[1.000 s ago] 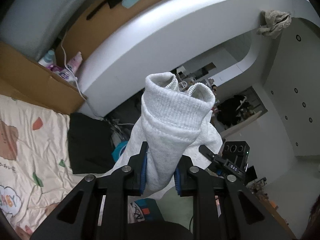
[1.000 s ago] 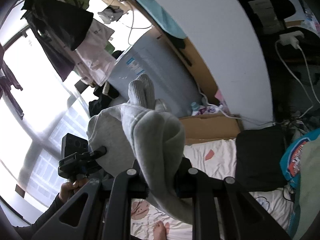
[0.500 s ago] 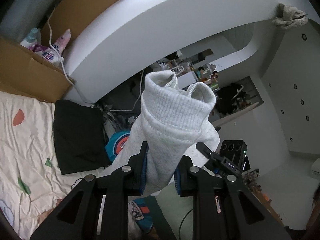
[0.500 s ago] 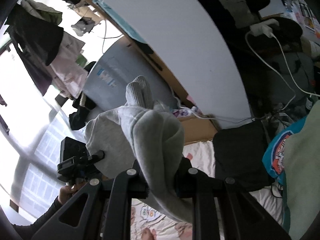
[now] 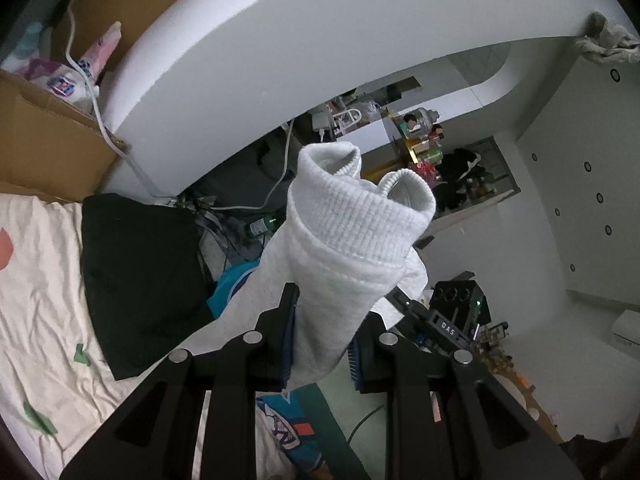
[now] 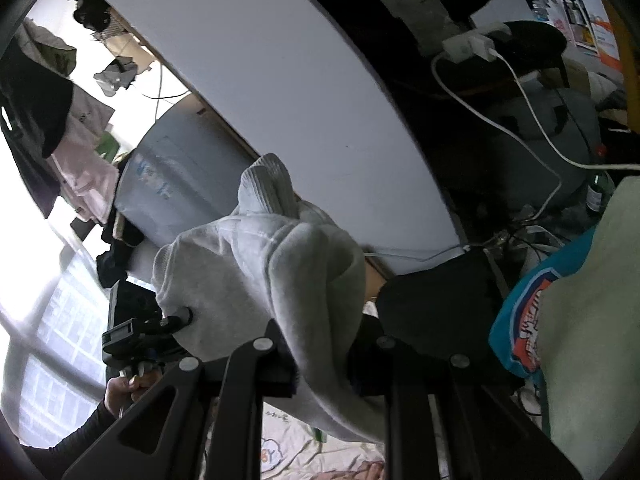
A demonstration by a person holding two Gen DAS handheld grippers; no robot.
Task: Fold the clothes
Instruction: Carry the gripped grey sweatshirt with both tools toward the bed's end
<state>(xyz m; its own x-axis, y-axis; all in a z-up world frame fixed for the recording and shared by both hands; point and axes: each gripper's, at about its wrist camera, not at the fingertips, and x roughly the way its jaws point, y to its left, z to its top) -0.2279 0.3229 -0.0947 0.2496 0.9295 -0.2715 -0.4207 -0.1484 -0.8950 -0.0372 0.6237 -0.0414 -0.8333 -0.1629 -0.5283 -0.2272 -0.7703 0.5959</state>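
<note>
A light grey knit garment (image 5: 352, 240) hangs in the air between both grippers. My left gripper (image 5: 324, 344) is shut on one bunched part of it, where ribbed cuffs stick up above the fingers. In the right wrist view the same grey garment (image 6: 280, 264) is clamped in my right gripper (image 6: 320, 356), with a ribbed cuff standing up behind the fold. The left gripper's body (image 6: 132, 328) and the hand holding it show at lower left there. The right gripper's body (image 5: 452, 312) shows behind the cloth in the left view.
Below lies a cream bed sheet (image 5: 36, 320) with coloured prints. A black garment (image 5: 140, 280) and a teal printed garment (image 6: 524, 320) lie on it. A cardboard box (image 5: 44, 144), white cables (image 6: 500, 120) and a white curved panel (image 5: 280, 40) stand behind.
Both grippers have sunk toward the bed with the grey garment still clamped. The views tilted down, so the sheet, black garment and teal garment fill more of each picture.
</note>
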